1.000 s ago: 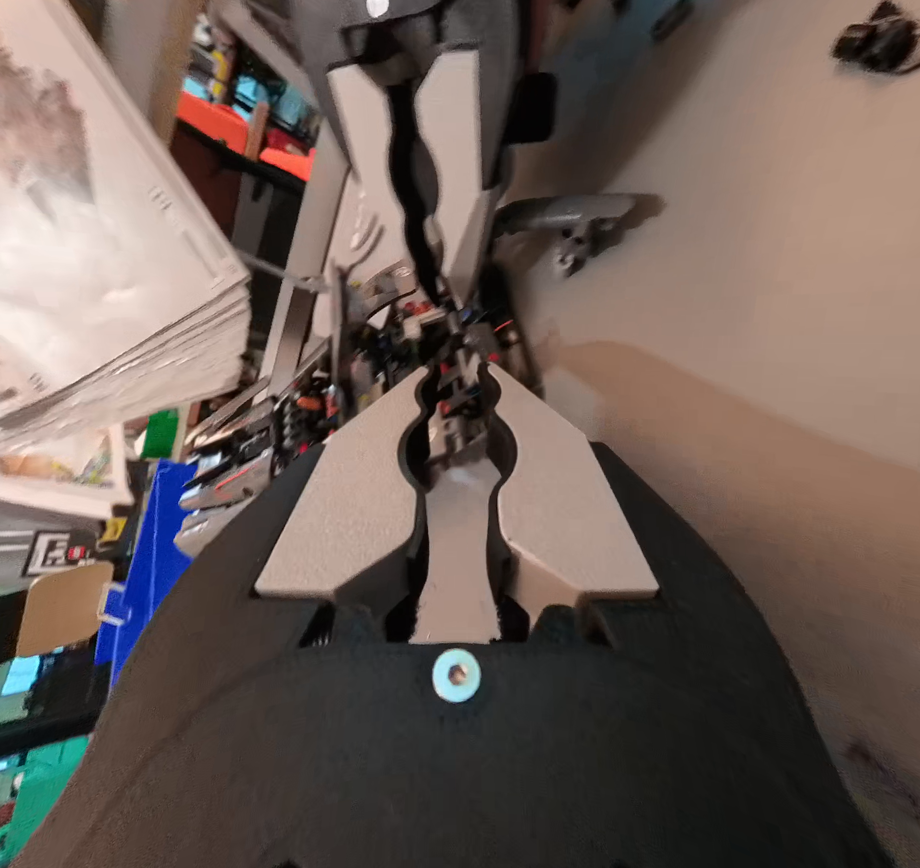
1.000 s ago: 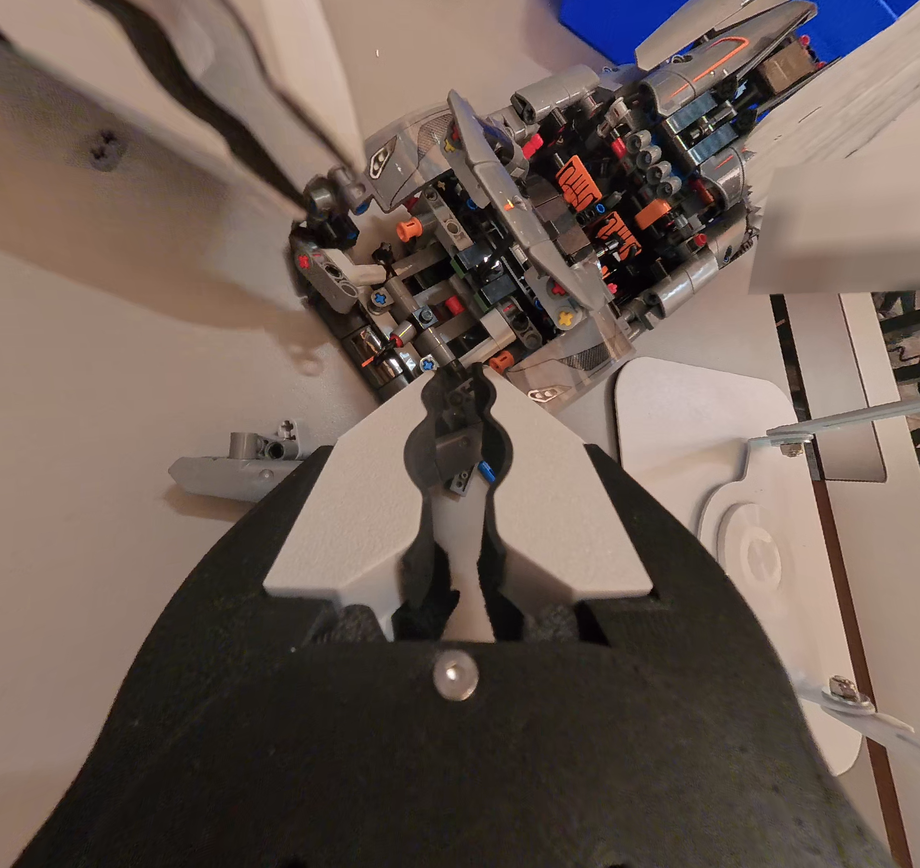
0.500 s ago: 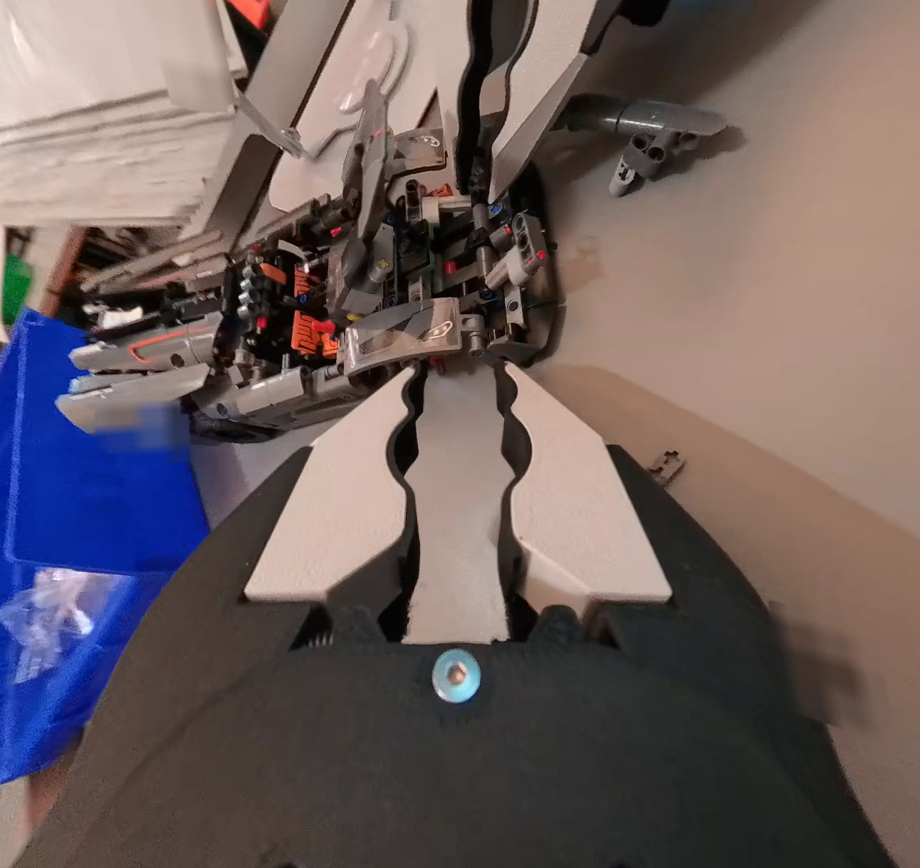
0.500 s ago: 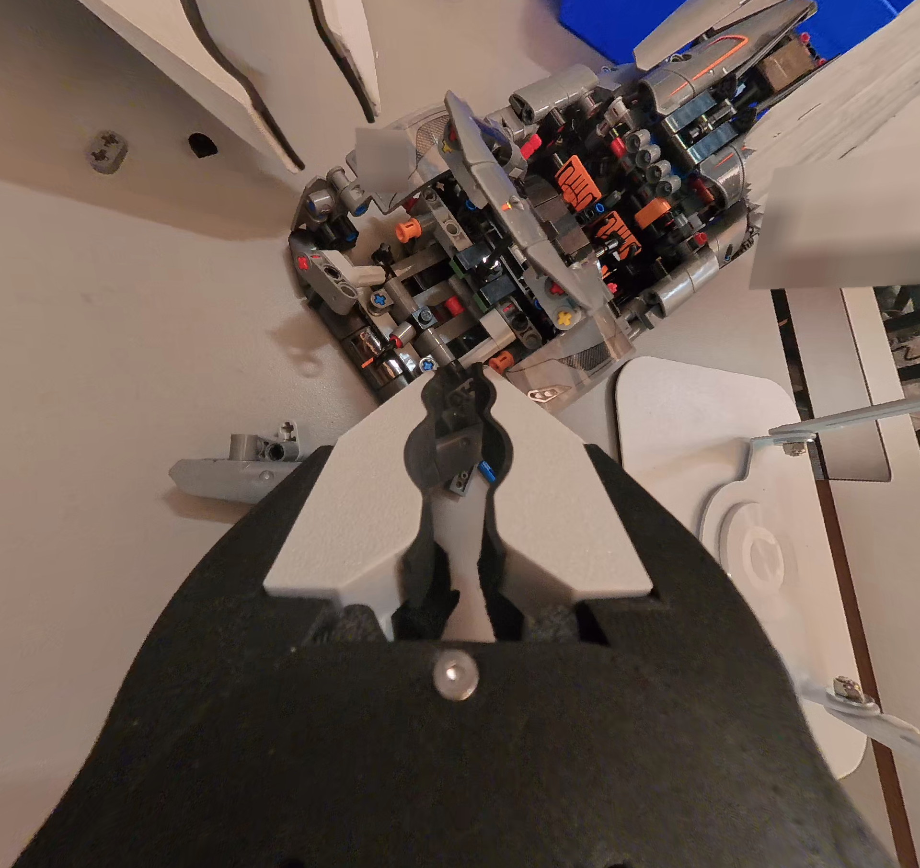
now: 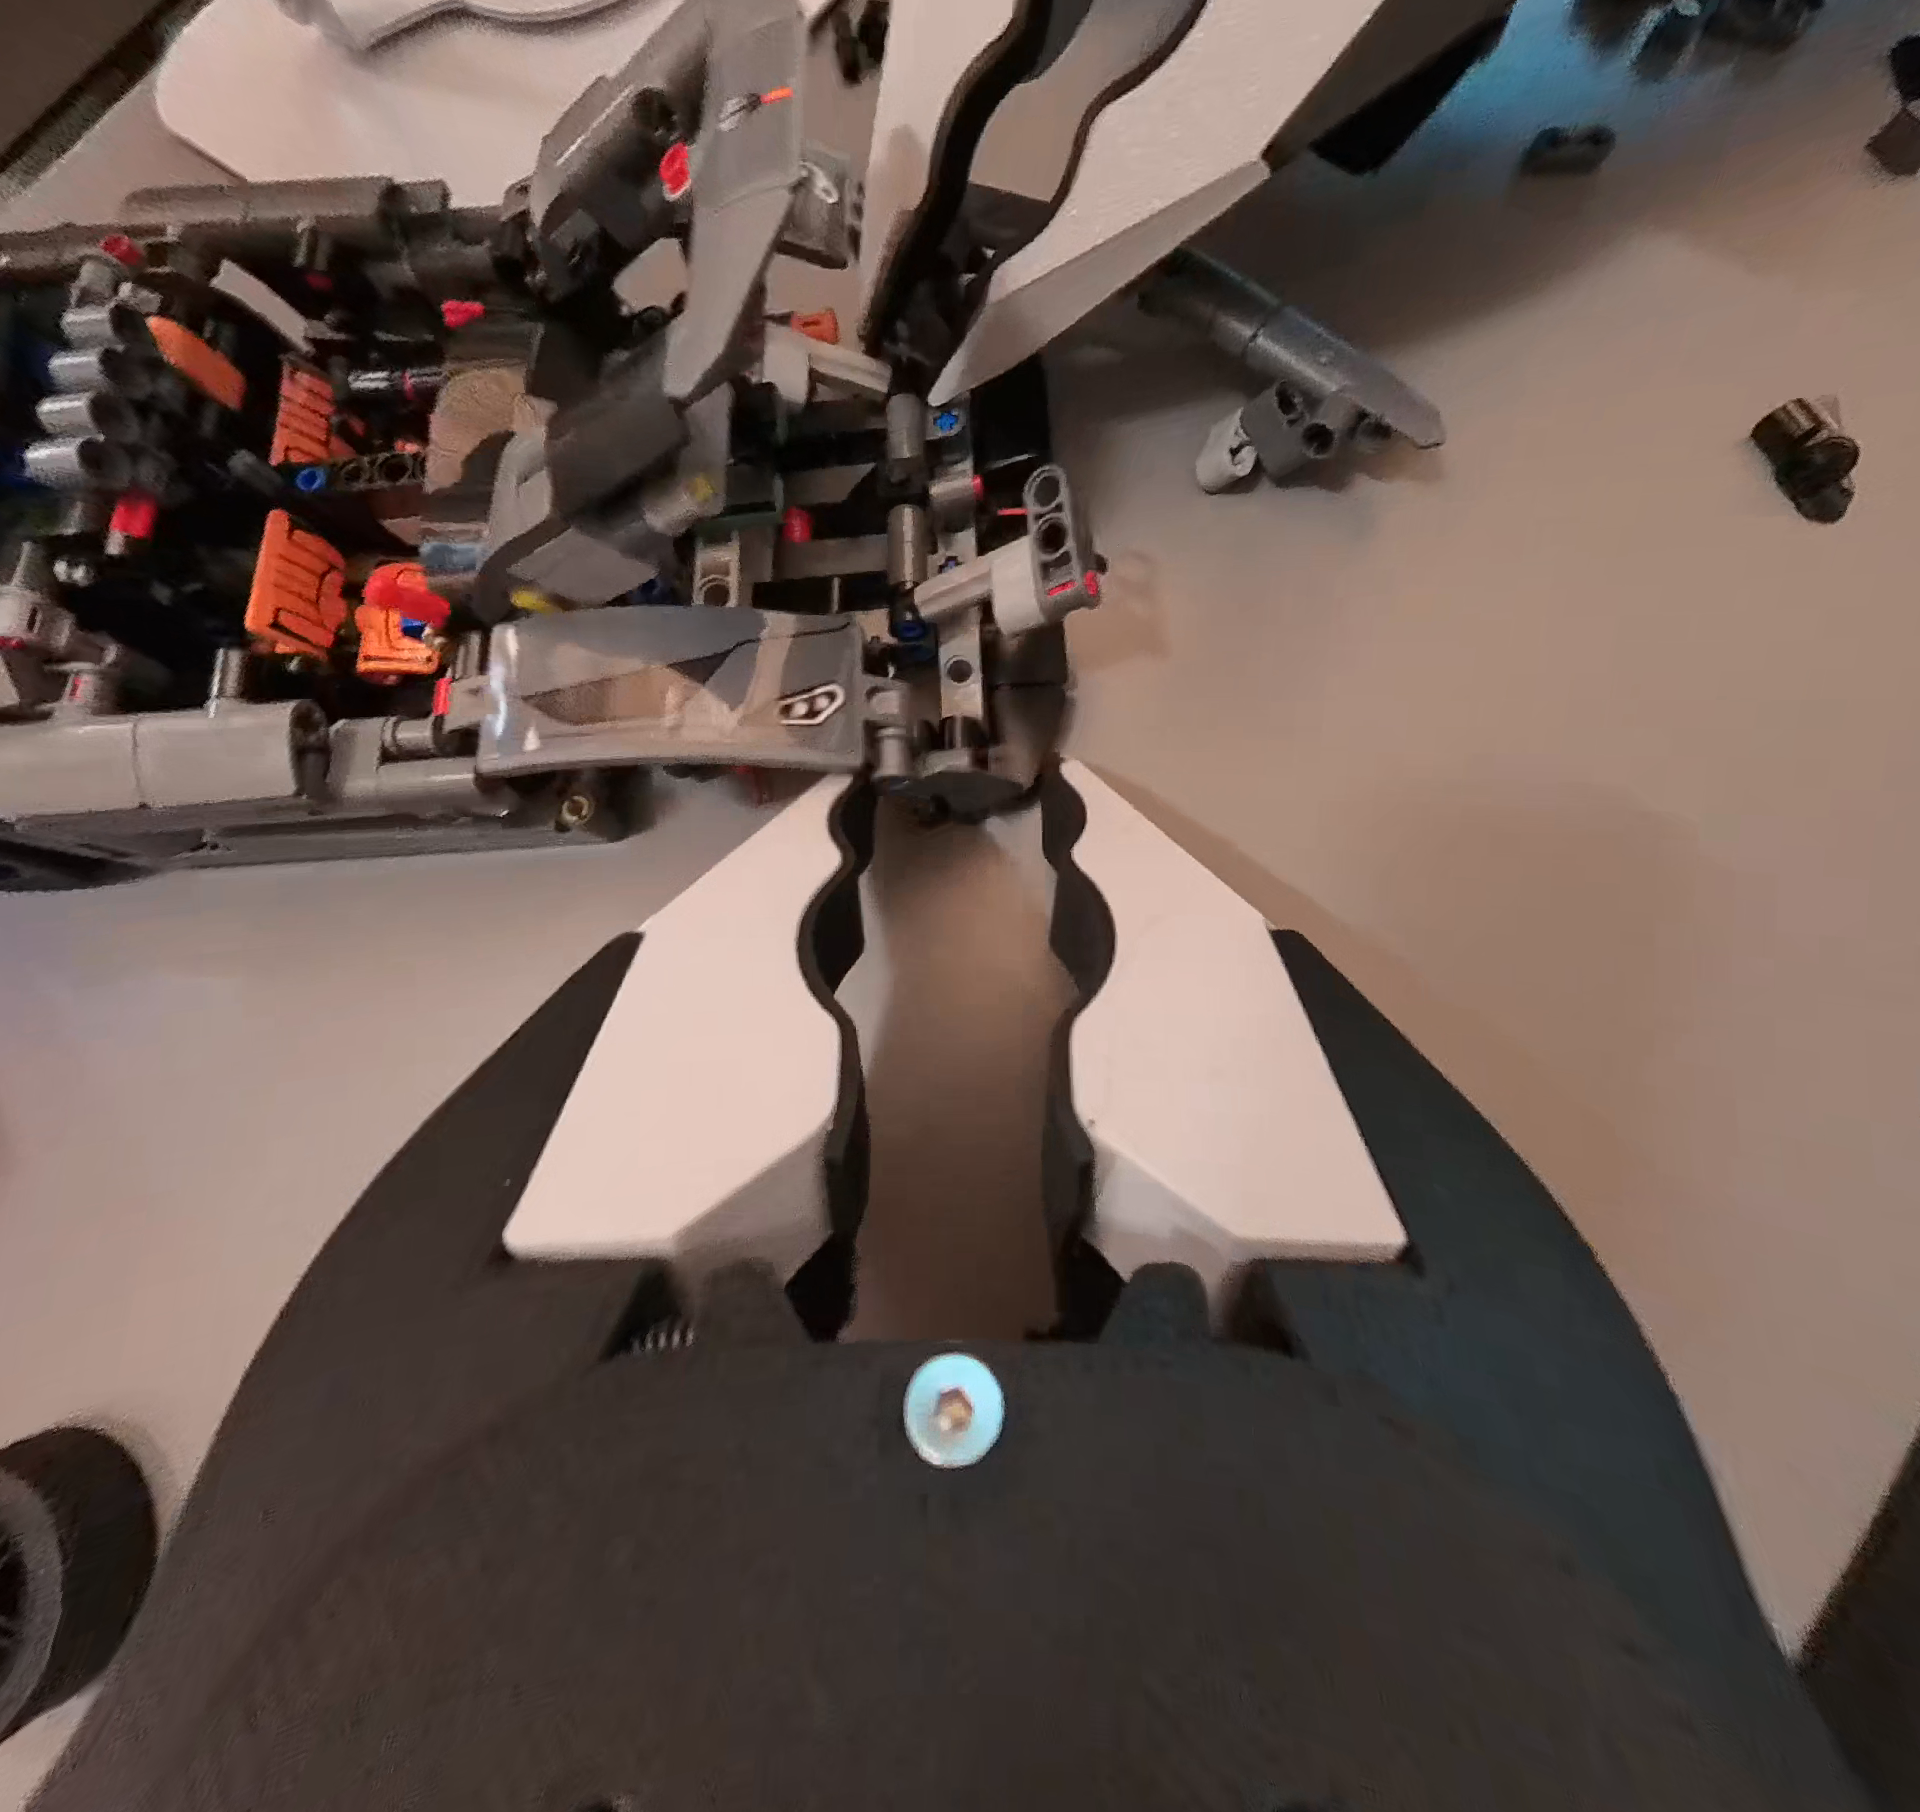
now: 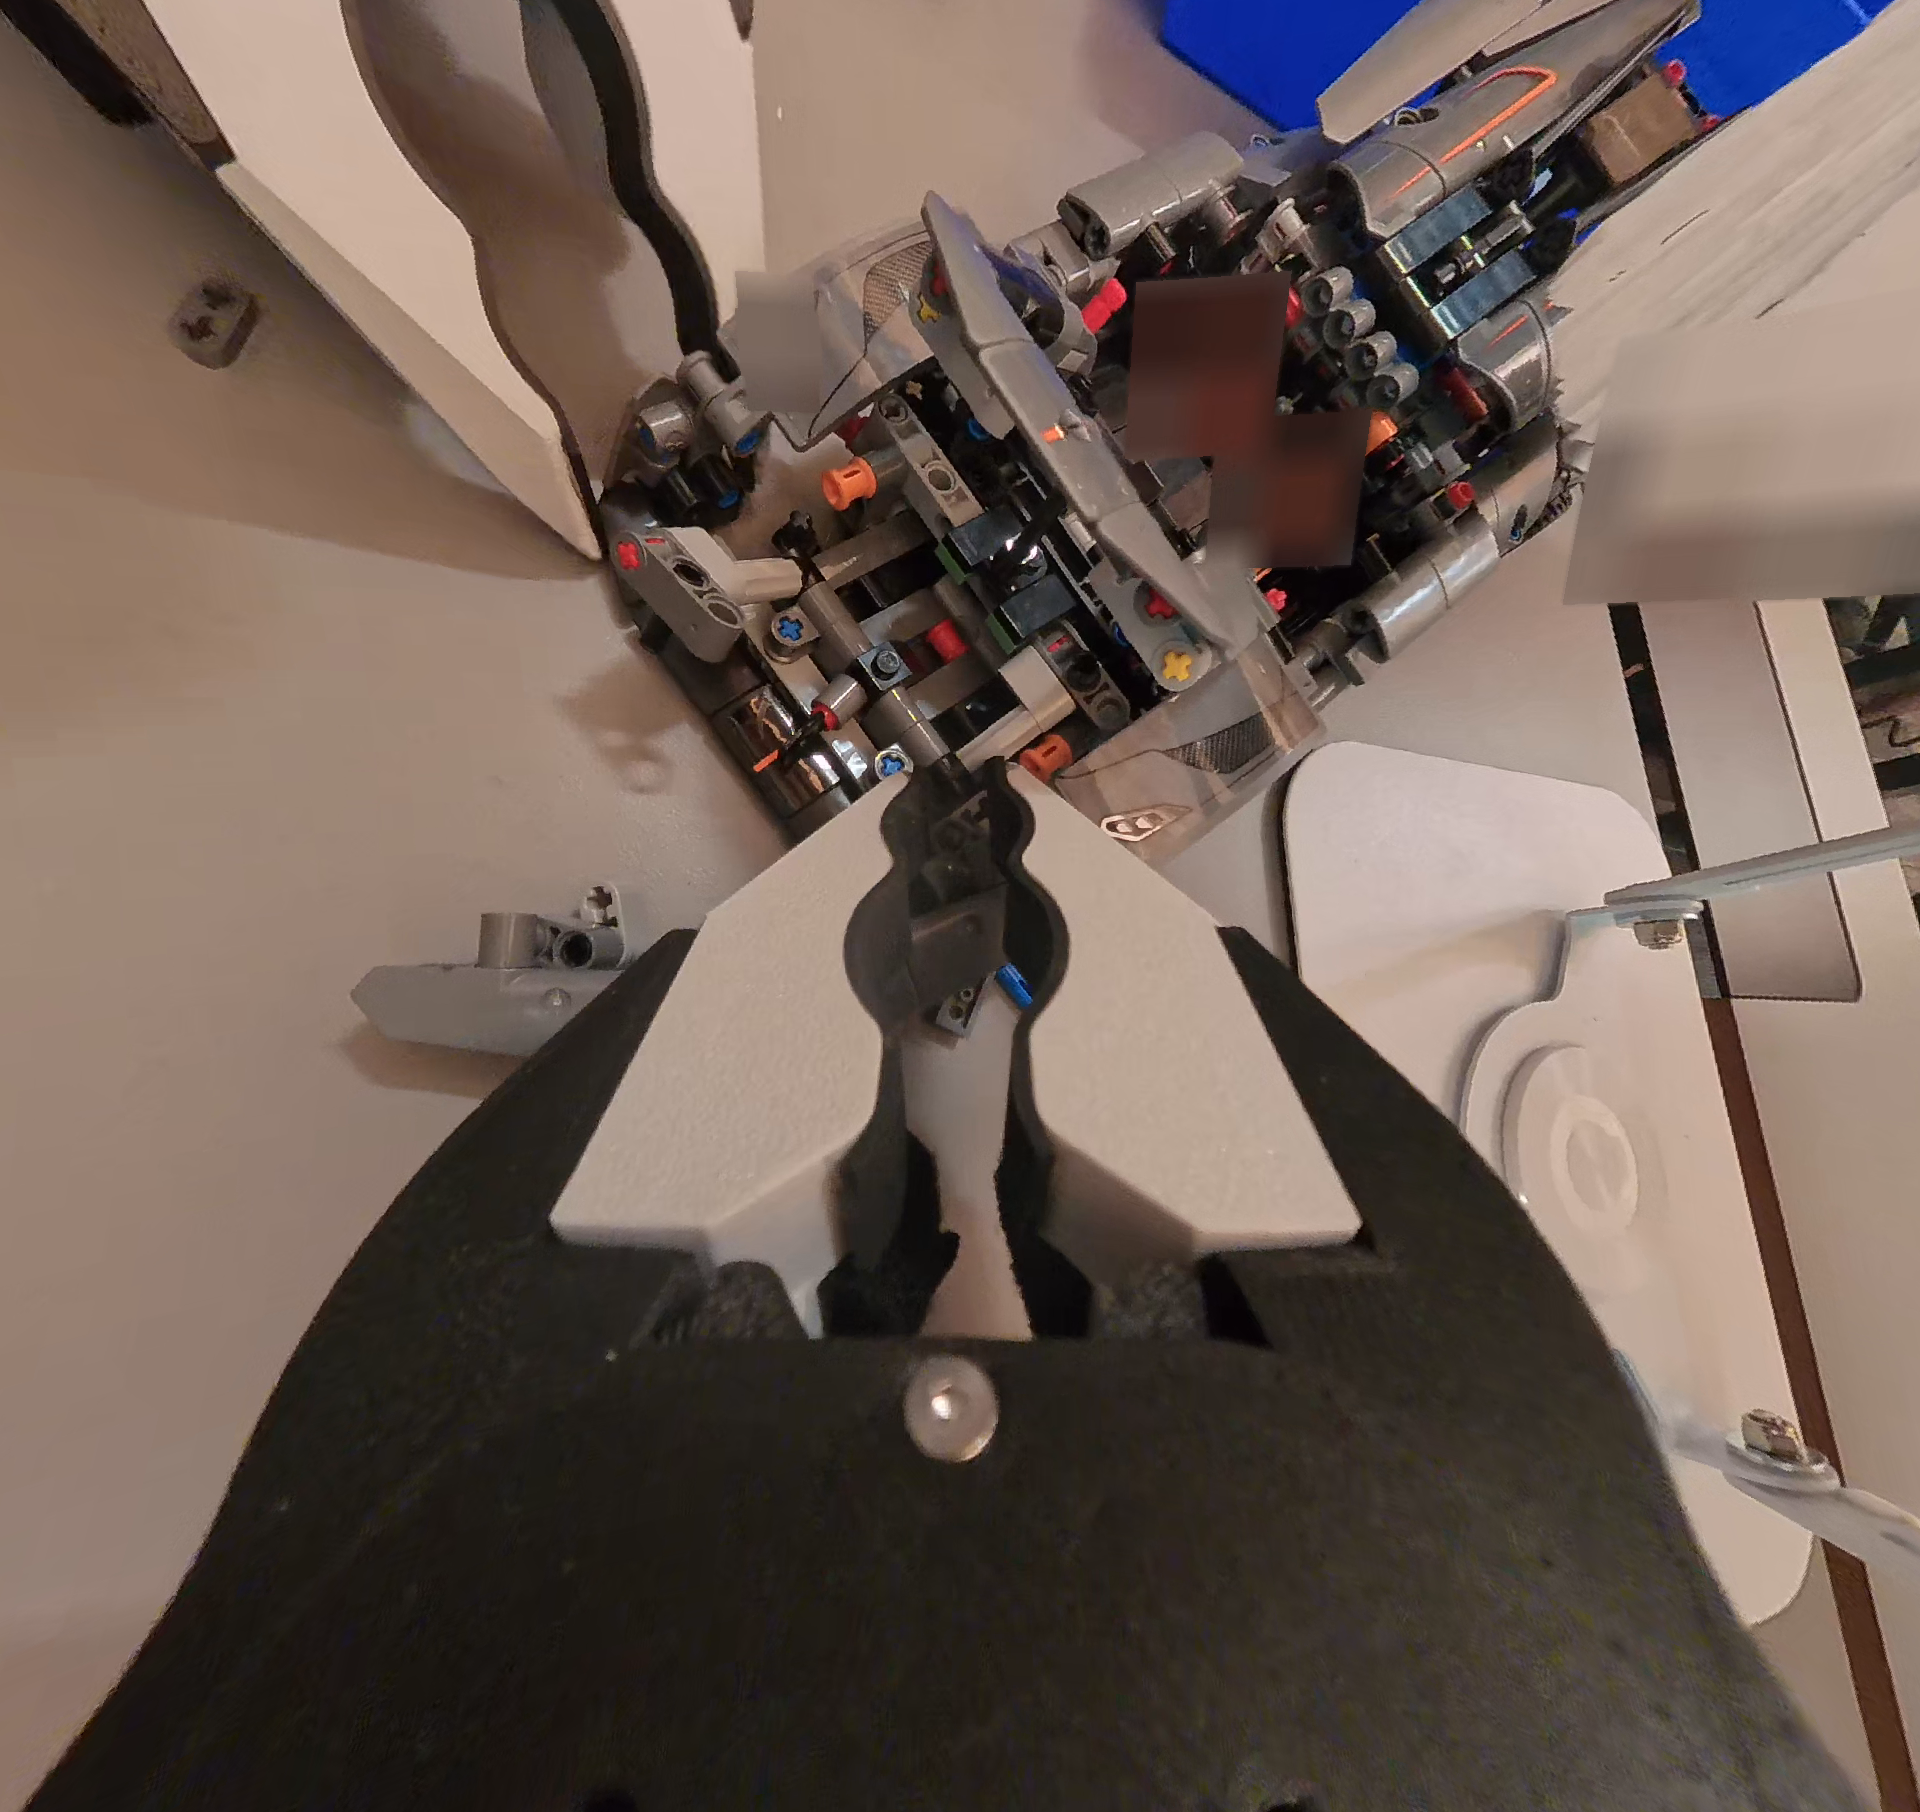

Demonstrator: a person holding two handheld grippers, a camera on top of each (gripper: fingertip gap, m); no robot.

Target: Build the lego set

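Grey bodywork is covering much of the car model (image 6: 1091, 536); the right gripper (image 6: 951, 806) is clamping a small dark piece (image 6: 951, 915) against its nose, the left gripper (image 5: 951, 806) is gaping empty, and loose parts (image 5: 1309, 391) are waiting beyond.

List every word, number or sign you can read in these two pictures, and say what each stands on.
No text can be read.
Lego model: the sticker on its grey panel shows only an outlined shape, no letters.
Stack of paper: faint marks, too small to read.
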